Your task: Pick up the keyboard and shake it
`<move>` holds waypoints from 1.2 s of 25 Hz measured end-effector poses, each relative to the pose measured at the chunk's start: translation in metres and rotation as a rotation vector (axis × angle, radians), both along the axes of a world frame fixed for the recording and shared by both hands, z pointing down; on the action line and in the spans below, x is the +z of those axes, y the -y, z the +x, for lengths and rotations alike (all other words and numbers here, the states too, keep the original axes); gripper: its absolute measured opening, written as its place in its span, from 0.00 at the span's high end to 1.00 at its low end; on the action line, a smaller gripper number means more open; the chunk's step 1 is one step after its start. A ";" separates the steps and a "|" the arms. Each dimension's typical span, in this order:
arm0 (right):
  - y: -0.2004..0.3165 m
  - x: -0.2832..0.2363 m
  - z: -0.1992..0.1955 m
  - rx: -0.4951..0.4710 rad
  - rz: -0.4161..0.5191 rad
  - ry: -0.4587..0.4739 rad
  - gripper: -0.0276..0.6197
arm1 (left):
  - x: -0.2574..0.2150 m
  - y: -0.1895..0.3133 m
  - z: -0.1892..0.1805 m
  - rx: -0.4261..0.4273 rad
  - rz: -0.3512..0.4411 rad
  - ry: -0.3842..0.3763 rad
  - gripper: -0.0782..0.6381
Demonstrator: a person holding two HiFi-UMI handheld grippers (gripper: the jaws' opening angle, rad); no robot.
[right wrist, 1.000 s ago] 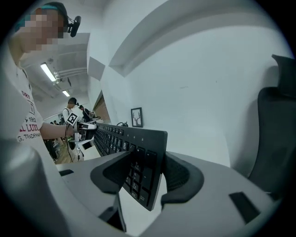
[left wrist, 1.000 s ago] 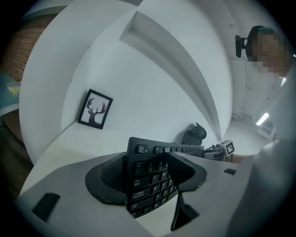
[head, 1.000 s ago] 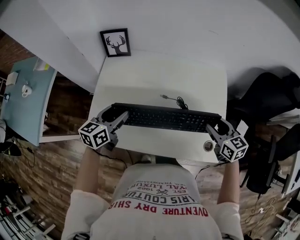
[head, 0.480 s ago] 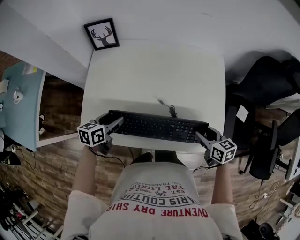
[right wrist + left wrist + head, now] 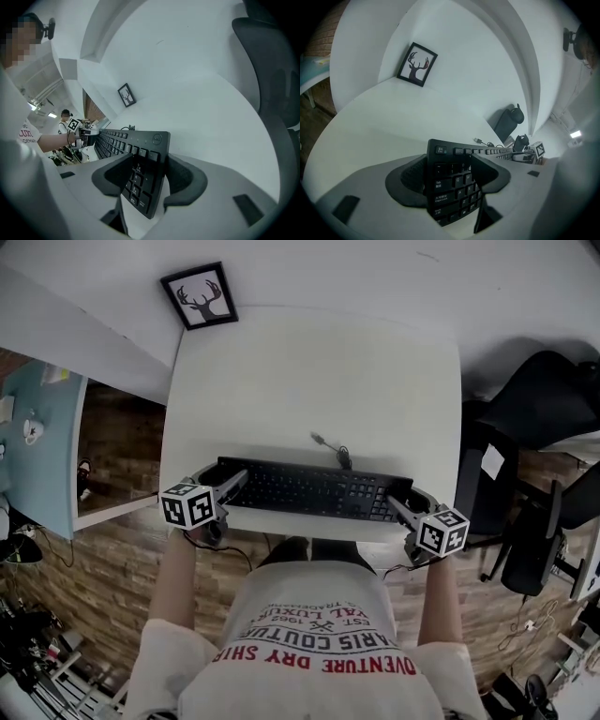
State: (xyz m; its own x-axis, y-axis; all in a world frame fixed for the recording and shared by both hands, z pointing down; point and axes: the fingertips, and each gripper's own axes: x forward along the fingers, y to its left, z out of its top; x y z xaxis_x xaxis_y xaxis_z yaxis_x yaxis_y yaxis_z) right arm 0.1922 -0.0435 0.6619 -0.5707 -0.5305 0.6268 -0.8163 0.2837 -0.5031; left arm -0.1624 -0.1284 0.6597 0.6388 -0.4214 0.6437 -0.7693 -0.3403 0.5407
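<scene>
Black keyboard (image 5: 305, 489), long, flat and matte, held lengthwise along the near edge of the white table (image 5: 309, 371); impossible to tell whether touching the tabletop or just above it. Clamped at both short ends: left gripper (image 5: 450, 174) on the Esc-and-Tab end, right gripper (image 5: 152, 178) on the number-pad end, jaws of each spread wide with the slab pressed between dark, curved pads. Fine ribbing on one pad of the left gripper; smooth pale grey shells behind. Tabletop smooth and dull, with rounded corners.

Only from the head view: the full span of the board, a thin cable (image 5: 330, 448) looped on the table just behind it, a black office chair (image 5: 539, 399) off to the right. Only from the left gripper view: key legends such as Esc, Tab and Caps Lock, plus the other gripper's marker cube at the far end. Only from the right gripper view: a round logo on the top corner. Common to all three: a black-framed deer print (image 5: 199, 296) beyond the table's far left corner.
</scene>
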 end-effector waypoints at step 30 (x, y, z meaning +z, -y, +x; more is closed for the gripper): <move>0.027 -0.117 -0.031 0.272 0.520 -0.386 0.87 | -0.116 -0.002 -0.021 -0.256 0.452 0.130 0.82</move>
